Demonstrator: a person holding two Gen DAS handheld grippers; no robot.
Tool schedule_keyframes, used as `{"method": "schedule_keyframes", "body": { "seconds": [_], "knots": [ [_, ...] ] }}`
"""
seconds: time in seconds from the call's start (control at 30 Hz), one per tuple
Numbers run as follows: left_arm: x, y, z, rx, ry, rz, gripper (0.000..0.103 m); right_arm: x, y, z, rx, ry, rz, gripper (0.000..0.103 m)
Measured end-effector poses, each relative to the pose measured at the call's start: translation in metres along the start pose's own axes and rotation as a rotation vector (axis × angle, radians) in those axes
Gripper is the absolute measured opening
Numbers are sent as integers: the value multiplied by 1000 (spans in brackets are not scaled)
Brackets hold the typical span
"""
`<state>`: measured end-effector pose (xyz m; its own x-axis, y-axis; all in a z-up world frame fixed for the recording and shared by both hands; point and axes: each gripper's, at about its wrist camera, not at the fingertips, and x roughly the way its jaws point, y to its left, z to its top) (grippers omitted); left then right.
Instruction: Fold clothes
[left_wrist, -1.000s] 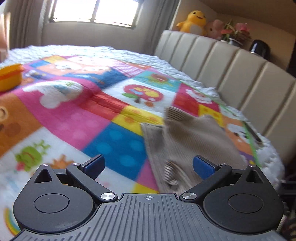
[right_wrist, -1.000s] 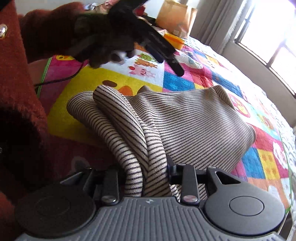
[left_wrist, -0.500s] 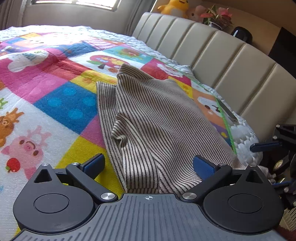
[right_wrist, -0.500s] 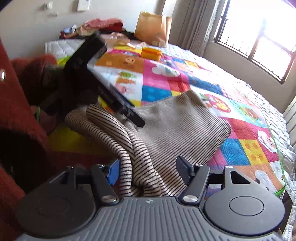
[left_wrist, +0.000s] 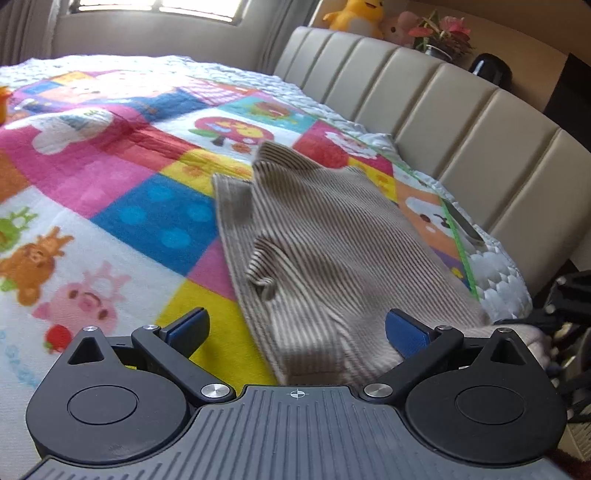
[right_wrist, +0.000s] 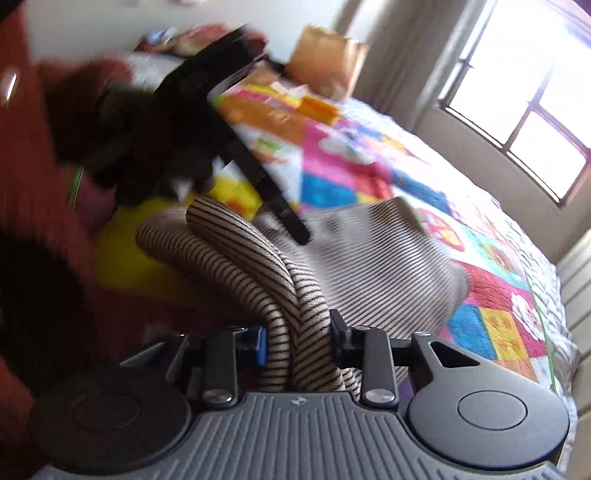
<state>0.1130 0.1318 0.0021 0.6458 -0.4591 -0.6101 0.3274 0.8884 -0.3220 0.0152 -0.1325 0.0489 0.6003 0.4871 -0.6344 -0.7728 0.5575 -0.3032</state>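
A brown-and-cream striped garment (left_wrist: 332, 229) lies rumpled on the patchwork quilt (left_wrist: 147, 221), near the padded headboard. My left gripper (left_wrist: 297, 326) is open wide, its blue pads (left_wrist: 404, 330) standing either side of the garment's near edge without pressing it. In the right wrist view, thick rolled folds of the garment (right_wrist: 369, 266) rise between the jaws of my right gripper (right_wrist: 298, 338). Those jaws are closing and pinch the folds. A black finger (right_wrist: 273, 192) of the left gripper, blurred, hovers over the cloth.
A beige padded headboard (left_wrist: 461, 118) borders the bed, with plush toys (left_wrist: 354, 16) and a potted plant (left_wrist: 443, 35) on its ledge. A brown paper bag (right_wrist: 328, 62) and an orange container (right_wrist: 317, 107) sit at the far side. A red fuzzy sleeve (right_wrist: 33, 221) fills the left.
The right jaws stood apart around the folds half a second ago and now pinch them again. The left gripper stays open and has drawn slightly back from the garment.
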Motion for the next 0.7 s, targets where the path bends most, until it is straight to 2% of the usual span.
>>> {"method": "schedule_keyframes", "body": {
  "seconds": [0.1,0.17,0.33,0.4,0.47,0.53,0.63,0.7],
  "knots": [
    [-24,21,10,-43,-74,2,103,-3,-20,9,75,-13,5,26],
    [-41,30,15,-52,-116,-9,103,-2,-32,18,68,-20,-3,24],
    [-80,27,26,39,-196,-105,103,13,-80,60,-10,-55,-43,23],
    [-81,17,30,93,-210,-145,103,28,-104,74,-10,-45,-26,23],
    [-70,7,36,129,-201,-167,103,59,-125,79,-4,-14,1,23],
    [-44,0,43,148,-169,-151,103,95,-143,81,1,21,26,23],
    [7,0,58,141,-110,-89,103,153,-159,70,41,91,41,26],
    [40,4,66,119,-67,-33,103,170,-167,58,80,86,21,35]
  ]
}}
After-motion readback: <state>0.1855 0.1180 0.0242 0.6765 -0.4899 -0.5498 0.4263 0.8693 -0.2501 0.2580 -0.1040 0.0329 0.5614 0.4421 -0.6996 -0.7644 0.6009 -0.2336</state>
